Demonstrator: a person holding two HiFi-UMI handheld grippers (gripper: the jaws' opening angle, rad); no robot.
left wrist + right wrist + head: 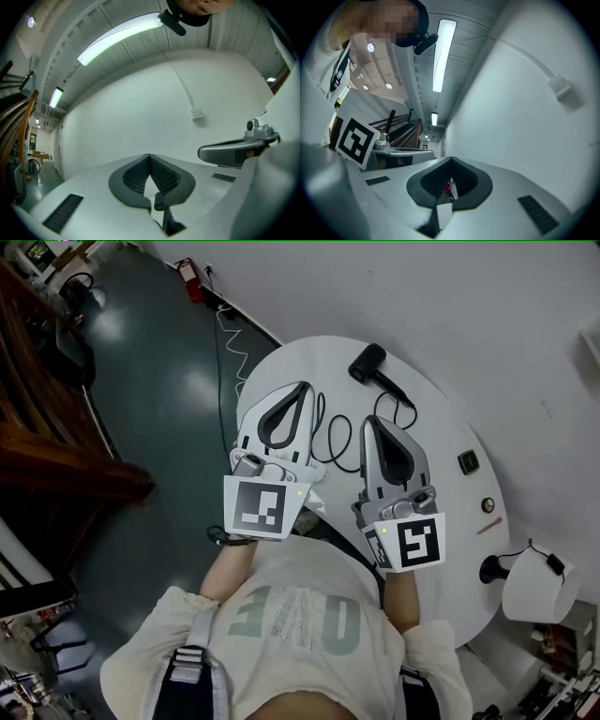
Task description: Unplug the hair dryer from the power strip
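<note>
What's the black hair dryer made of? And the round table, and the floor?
The hair dryer is probably plastic: matte black, with a faint sheen along its barrel. The table has a smooth white top, perhaps laminate or painted board; it looks flat and even, with no grain showing. The floor is hard and glossy, maybe painted concrete or vinyl, since lights reflect in it as bright patches.

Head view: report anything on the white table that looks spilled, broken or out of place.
Nothing looks spilled or broken. The only untidy thing is the black cord, which sprawls in loose loops across the middle of the table from the hair dryer lying near the far edge.
</note>
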